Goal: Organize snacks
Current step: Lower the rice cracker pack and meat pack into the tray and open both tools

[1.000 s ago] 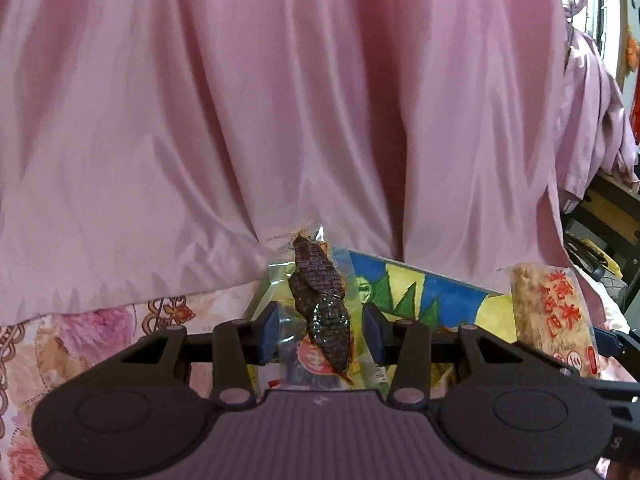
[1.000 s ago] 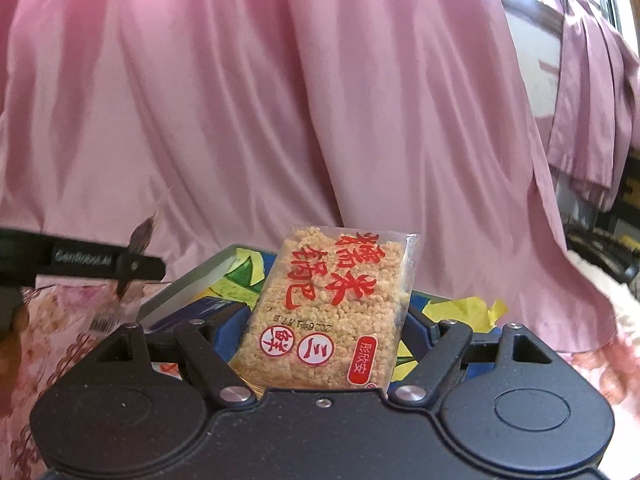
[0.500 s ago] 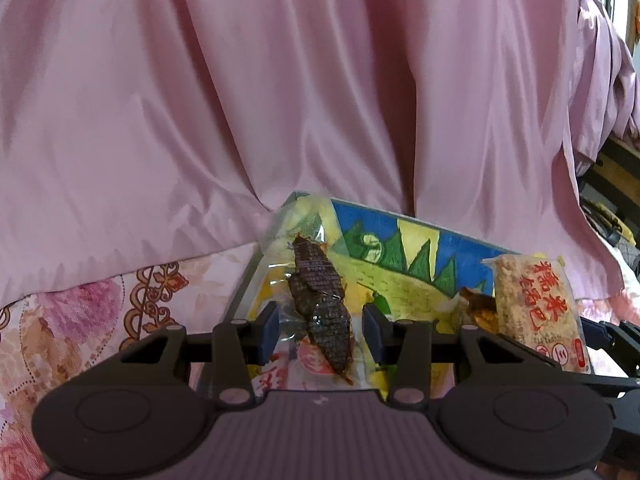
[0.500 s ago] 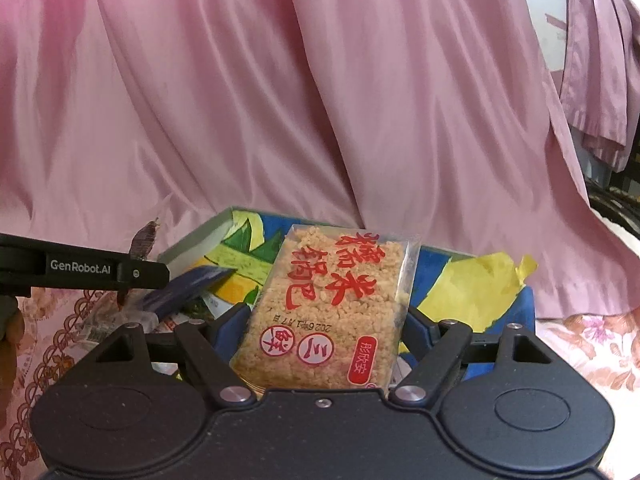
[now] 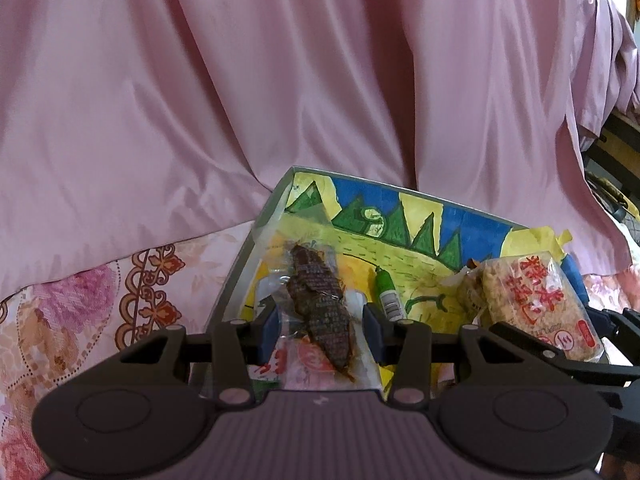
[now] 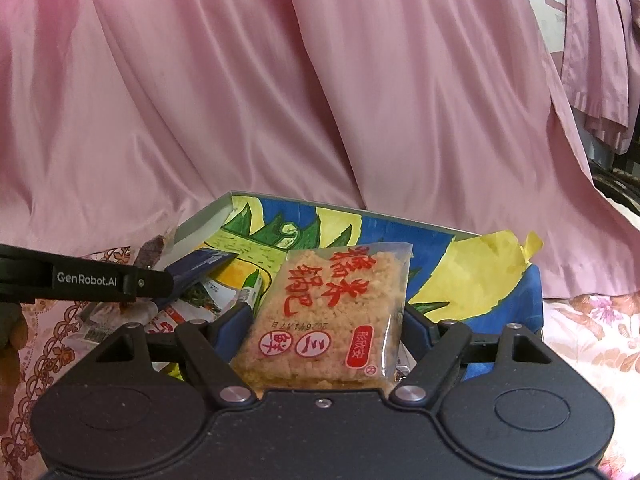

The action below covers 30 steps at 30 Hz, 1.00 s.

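My left gripper (image 5: 320, 330) is shut on a clear packet of dark dried meat (image 5: 320, 304) and holds it over the left end of a colourful painted box (image 5: 424, 220). My right gripper (image 6: 326, 320) is shut on a rice cracker packet (image 6: 328, 312) with red characters, held over the same box (image 6: 460, 276). The rice cracker packet also shows at the right of the left wrist view (image 5: 536, 304). The left gripper arm (image 6: 80, 280) shows at the left of the right wrist view.
Other snack packets (image 6: 200, 296) and a small green-capped item (image 5: 386, 292) lie inside the box. A pink curtain (image 5: 280, 80) hangs close behind the box. A floral cloth (image 5: 80, 312) covers the surface around it.
Both grippers have moved forward and down over the box with their packets still held. More of the box's inside shows now.
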Motion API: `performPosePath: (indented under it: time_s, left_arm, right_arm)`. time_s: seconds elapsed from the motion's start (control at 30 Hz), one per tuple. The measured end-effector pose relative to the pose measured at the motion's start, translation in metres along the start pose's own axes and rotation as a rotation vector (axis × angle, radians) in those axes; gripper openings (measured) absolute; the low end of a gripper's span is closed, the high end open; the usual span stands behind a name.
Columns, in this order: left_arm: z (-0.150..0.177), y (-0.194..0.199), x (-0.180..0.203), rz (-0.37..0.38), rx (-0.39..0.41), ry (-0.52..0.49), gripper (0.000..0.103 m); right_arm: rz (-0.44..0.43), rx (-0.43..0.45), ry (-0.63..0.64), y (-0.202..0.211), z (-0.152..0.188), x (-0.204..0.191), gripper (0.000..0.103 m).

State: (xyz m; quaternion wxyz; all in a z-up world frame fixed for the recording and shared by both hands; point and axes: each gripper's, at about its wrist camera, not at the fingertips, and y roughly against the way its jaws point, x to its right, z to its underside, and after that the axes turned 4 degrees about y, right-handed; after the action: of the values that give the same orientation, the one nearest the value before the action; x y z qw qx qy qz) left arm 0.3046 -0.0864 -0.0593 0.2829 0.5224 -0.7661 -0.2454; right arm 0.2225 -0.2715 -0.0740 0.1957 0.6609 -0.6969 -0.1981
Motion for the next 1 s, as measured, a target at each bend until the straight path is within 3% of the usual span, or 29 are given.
performPosePath:
  time_s: [0.63,0.83,1.0]
  left_arm:
    - [0.005,-0.002,0.003,0.008,-0.025,-0.003,0.054]
    - [0.004,0.004,0.005,0.016,-0.022,0.002,0.062]
    - [0.002,0.017,0.004,0.011,0.011,0.028,0.077]
  right_arm:
    - [0.004,0.005,-0.010,0.003,0.000,0.001,0.086]
    - [0.008,0.018,-0.026,0.009,-0.003,0.003,0.088]
    - [0.018,0.039,-0.046,0.020,-0.006,0.006,0.089]
